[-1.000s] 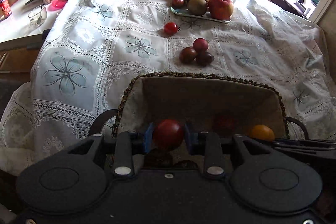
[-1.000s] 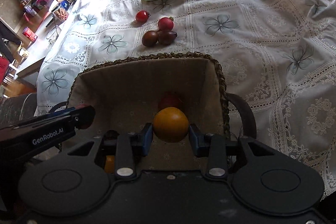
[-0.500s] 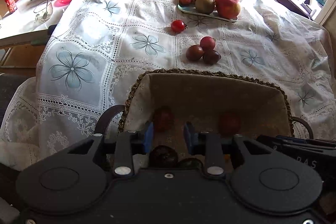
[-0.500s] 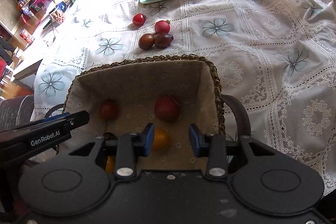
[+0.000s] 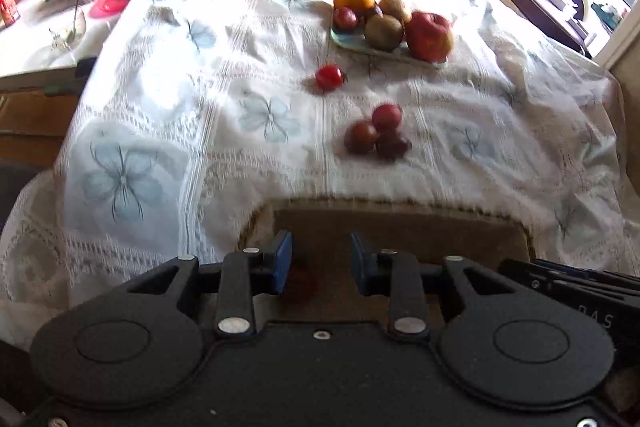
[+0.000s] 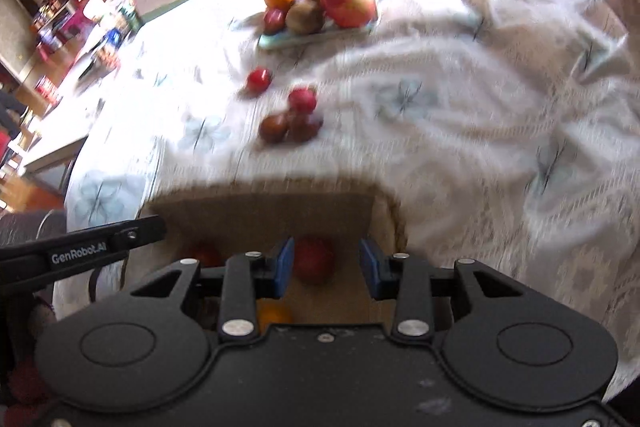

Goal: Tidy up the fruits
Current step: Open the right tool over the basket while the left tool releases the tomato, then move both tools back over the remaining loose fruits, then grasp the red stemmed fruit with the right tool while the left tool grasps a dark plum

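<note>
A white lace cloth (image 5: 168,131) printed with pale blue flowers covers the whole bench, and both views of it are smeared with motion blur. At the near edge sits a woven basket (image 6: 384,211) with a plain fabric lining; inside it lie a red fruit (image 6: 314,261), a second red one (image 6: 206,254) to its left, and an orange fruit (image 6: 274,313) half hidden under the tool body. Farther back a pale green plate (image 5: 352,45) carries a big red apple (image 5: 430,35), two kiwis, an orange and a small dark red fruit, all crowded together. Between plate and basket a lone red tomato (image 5: 329,77) rests on the cloth, and nearer the basket three small reddish-brown fruits (image 5: 378,133) huddle, touching. The left tongs (image 5: 320,261) hang over the basket with blue pads parted and nothing between them. The right tongs (image 6: 327,267) hang over the basket's right half, likewise spread wide and empty, the red fruit lying below their gap. In the right view, "GenRobot.AI" can be read in white on the left tool's black arm (image 6: 80,247); in the left view the faint letters on the other tool are too dim to read surely.
</note>
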Demonstrator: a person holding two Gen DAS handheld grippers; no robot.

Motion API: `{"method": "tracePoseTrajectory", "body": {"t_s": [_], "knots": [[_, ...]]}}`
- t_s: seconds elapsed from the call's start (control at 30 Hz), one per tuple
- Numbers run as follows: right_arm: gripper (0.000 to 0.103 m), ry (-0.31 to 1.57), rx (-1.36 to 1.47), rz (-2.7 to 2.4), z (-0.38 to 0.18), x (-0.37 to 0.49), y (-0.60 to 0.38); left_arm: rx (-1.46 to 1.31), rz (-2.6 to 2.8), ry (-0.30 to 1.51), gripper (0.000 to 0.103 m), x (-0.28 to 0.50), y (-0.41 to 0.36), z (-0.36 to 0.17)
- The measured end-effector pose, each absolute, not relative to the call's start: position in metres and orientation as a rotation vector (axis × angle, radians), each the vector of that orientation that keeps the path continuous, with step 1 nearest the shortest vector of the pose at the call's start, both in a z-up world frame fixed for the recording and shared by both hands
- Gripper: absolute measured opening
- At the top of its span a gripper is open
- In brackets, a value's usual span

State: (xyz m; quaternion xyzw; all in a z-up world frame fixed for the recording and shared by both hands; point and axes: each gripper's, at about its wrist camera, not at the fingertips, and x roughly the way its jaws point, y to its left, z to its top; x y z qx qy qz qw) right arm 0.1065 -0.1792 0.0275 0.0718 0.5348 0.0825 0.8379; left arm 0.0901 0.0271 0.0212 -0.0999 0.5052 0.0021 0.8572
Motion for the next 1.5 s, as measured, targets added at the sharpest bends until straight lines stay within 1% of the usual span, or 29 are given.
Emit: {"method": "tracePoseTrajectory", "body": {"t_s": [0.13, 0.27, 0.47, 0.63, 0.77, 0.9, 1.0, 1.07, 1.13, 1.5], "knots": [[0.039, 1.118, 0.162, 0.133, 0.029, 0.143, -0.180, -0.199, 0.054, 1.040, 0.040, 0.124, 0.028, 0.024], [0.039, 1.103, 0.163, 0.083, 0.027, 0.185, -0.173, -0.188, 0.114, 1.049, 0.040, 0.162, 0.028, 0.016], [0.040, 1.128, 0.212, 0.093, 0.009, 0.246, -0.155, -0.208, 0.215, 1.105, 0.040, 0.216, 0.033, -0.014], [0.040, 1.140, 0.216, 0.065, -0.015, 0.275, -0.135, -0.191, 0.259, 1.122, 0.040, 0.241, 0.036, -0.041], [0.041, 1.166, 0.231, 0.051, -0.040, 0.287, -0.125, -0.231, 0.218, 1.141, 0.040, 0.245, 0.040, -0.057], [0.041, 1.161, 0.210, 0.028, -0.057, 0.290, -0.122, -0.208, 0.240, 1.151, 0.040, 0.247, 0.043, -0.072], [0.041, 1.149, 0.216, 0.047, -0.059, 0.288, -0.122, -0.230, 0.228, 1.139, 0.040, 0.245, 0.046, -0.073], [0.045, 1.132, 0.217, 0.064, -0.058, 0.287, -0.122, -0.234, 0.196, 1.138, 0.040, 0.245, 0.046, -0.074], [0.045, 1.116, 0.199, 0.081, -0.059, 0.287, -0.119, -0.237, 0.185, 1.142, 0.040, 0.246, 0.047, -0.078], [0.046, 1.186, 0.239, 0.084, -0.075, 0.300, -0.122, -0.215, 0.184, 1.132, 0.040, 0.249, 0.042, -0.082]]}}
